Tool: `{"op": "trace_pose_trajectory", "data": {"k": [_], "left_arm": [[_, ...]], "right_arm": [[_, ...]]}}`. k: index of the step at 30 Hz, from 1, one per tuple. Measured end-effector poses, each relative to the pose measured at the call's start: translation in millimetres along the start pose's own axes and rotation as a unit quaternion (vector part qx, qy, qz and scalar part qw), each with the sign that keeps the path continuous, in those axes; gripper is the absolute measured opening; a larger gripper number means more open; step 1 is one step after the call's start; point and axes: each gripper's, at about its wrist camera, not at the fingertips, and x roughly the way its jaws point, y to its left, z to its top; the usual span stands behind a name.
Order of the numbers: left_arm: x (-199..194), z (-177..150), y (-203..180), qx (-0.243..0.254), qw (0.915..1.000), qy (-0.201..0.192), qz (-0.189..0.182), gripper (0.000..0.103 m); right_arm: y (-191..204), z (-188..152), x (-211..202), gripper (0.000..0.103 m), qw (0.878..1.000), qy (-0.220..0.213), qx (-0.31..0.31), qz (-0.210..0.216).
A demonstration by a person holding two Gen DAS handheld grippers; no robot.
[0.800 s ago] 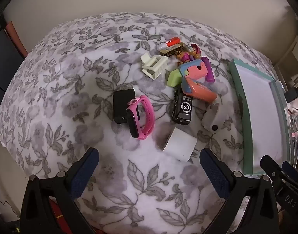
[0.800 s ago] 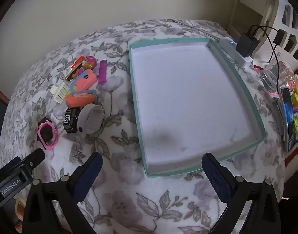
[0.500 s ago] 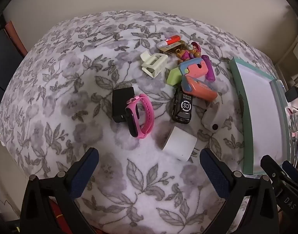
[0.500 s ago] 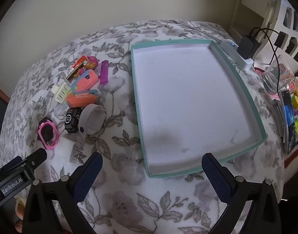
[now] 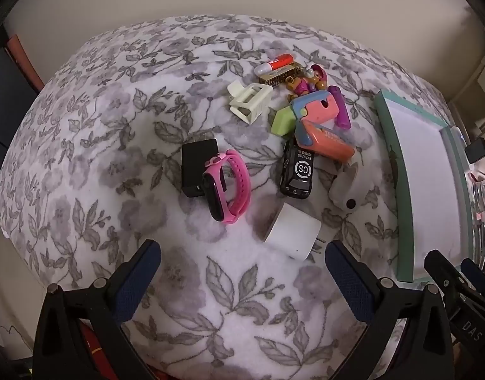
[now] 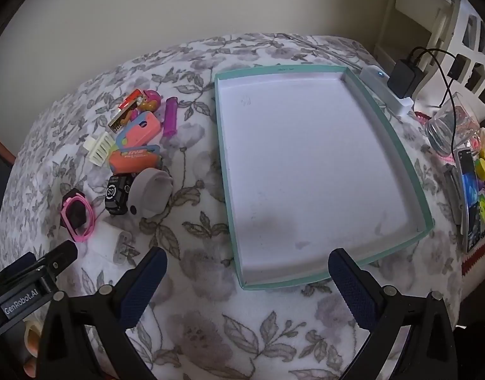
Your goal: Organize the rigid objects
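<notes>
Here both grippers, left (image 5: 242, 272) and right (image 6: 247, 277), hang wide open and empty above the floral surface (image 5: 84, 158); the white cube charger (image 5: 291, 234), nearest the left fingers (image 5: 138, 280), should be straddled squarely, then carried to the empty teal-rimmed cardboard tray (image 6: 223, 145).

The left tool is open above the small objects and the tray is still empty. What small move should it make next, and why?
Probably lower the left tool onto the white charger and close on it. The charger lies nearest, just ahead of the open blue fingers, apart from the pile. The teal tray holds nothing yet, and both tools are empty.
</notes>
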Motion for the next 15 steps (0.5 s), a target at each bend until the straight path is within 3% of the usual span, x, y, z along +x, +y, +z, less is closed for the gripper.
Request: {"op": "trace_pose_trajectory", "data": {"k": [15], "left_arm": [[1.6, -0.6, 2.5, 0.004, 1.0, 0.005, 0.004, 0.103]], "right_arm": [[1.9, -0.4, 3.1, 0.103, 1.0, 0.0, -0.005, -0.002]]}}
